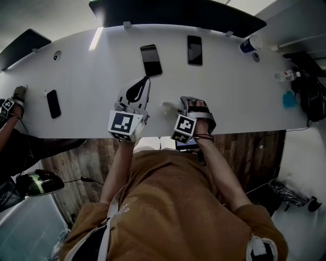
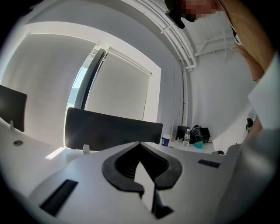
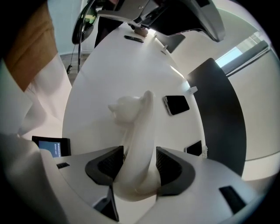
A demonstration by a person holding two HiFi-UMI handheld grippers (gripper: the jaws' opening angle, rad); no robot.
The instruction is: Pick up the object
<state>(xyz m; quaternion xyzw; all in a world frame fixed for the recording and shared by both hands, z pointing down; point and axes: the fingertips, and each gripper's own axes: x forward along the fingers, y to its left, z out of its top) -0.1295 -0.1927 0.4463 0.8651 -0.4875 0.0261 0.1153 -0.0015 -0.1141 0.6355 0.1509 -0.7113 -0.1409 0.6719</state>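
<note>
A long, curved white table (image 1: 229, 92) fills the upper half of the head view, with a dark panel (image 1: 178, 12) standing along its far edge. Three dark phones are laid flat on it: one at upper centre (image 1: 151, 60), one to its right (image 1: 194, 49), and one at the left (image 1: 53, 103).

The white object (image 3: 135, 127), a slim curved figure with a small head-like top, is seen in the centre of the right gripper view. It is pinched low on its body by the right gripper (image 3: 138, 157), with a dark pad at each side. In the head view it is a pale shape near the table's near edge, at centre frame. Whether its base rests on the table cannot be told.

The left gripper (image 2: 140, 146) is shown lower centre in its own view, its jaws pressed together at the tips with nothing between them.

For the lift to be done well, the pinch should be kept firm and even, since the figure is smooth and narrow. It should be raised straight up, without twisting, so it is not levered out of the pads. The empty gripper is best kept aside.
</note>
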